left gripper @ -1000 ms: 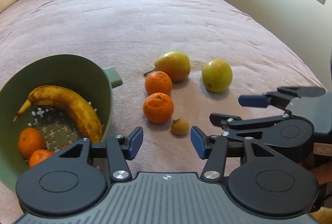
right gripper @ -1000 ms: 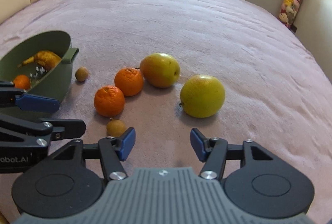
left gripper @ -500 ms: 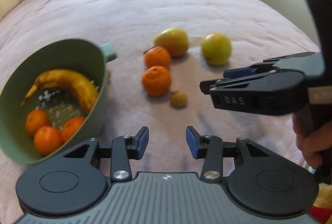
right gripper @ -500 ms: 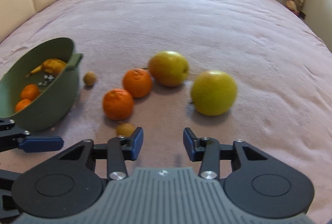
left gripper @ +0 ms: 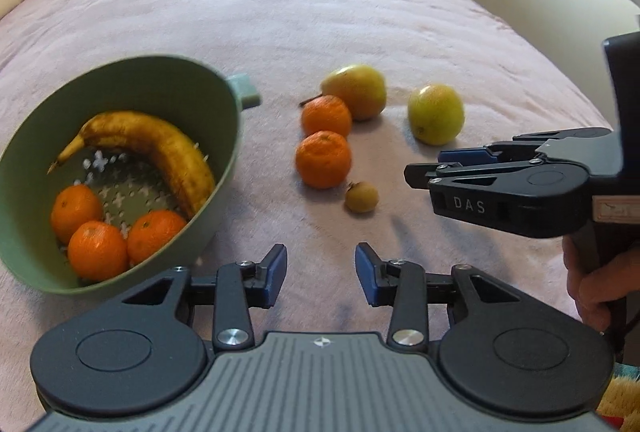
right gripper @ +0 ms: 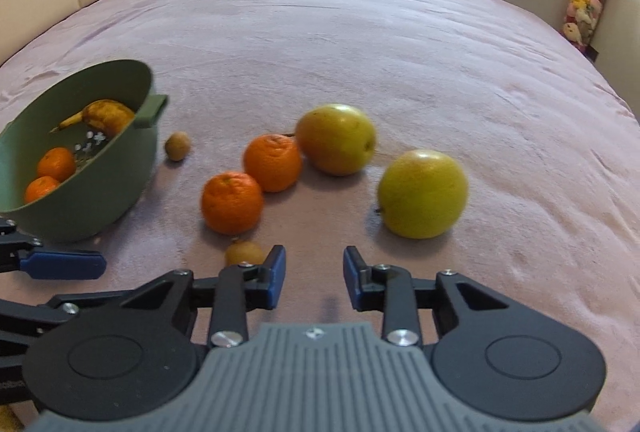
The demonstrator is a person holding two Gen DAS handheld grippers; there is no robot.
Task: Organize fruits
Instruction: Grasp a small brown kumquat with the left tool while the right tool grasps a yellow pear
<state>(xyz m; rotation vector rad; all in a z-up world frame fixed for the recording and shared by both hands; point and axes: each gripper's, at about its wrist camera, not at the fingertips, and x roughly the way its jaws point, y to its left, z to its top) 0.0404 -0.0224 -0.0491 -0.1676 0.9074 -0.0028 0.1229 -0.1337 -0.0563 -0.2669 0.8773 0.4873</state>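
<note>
Both claws are parted about halfway and carry nothing: the left claw (left gripper: 320, 274) hangs low over the pink bedspread (left gripper: 320, 12) beside the bowl, and the right claw (right gripper: 314, 280) sits just behind the loose fruit.

Closest to the right claw lies a small brown fruit (right gripper: 244, 252), partly hidden by the left fingertip. It looks light and firm, likely to roll, so a gentle pinch across its middle should do.

Next comes the nearer orange (right gripper: 232, 202), touching or almost touching the second orange (right gripper: 273, 162). Their dimpled peel should give good grip. They are fairly firm, so closing across the widest part with moderate pressure seems right.

To the right, apart from the others, sits a yellow-green apple (right gripper: 423, 192), which looks heavier and smoother. It will probably need the claw opened wider and seated low around its belly.

Behind the oranges rests a pear (right gripper: 336, 138), touching the farther orange. It may bruise, so I would grasp its broad lower half.

Off to the left, the tilted green bowl (left gripper: 224, 100) holds a banana (left gripper: 160, 152) and three oranges (left gripper: 96, 250). A second small brown fruit (right gripper: 177, 145) lies just past its handle.
</note>
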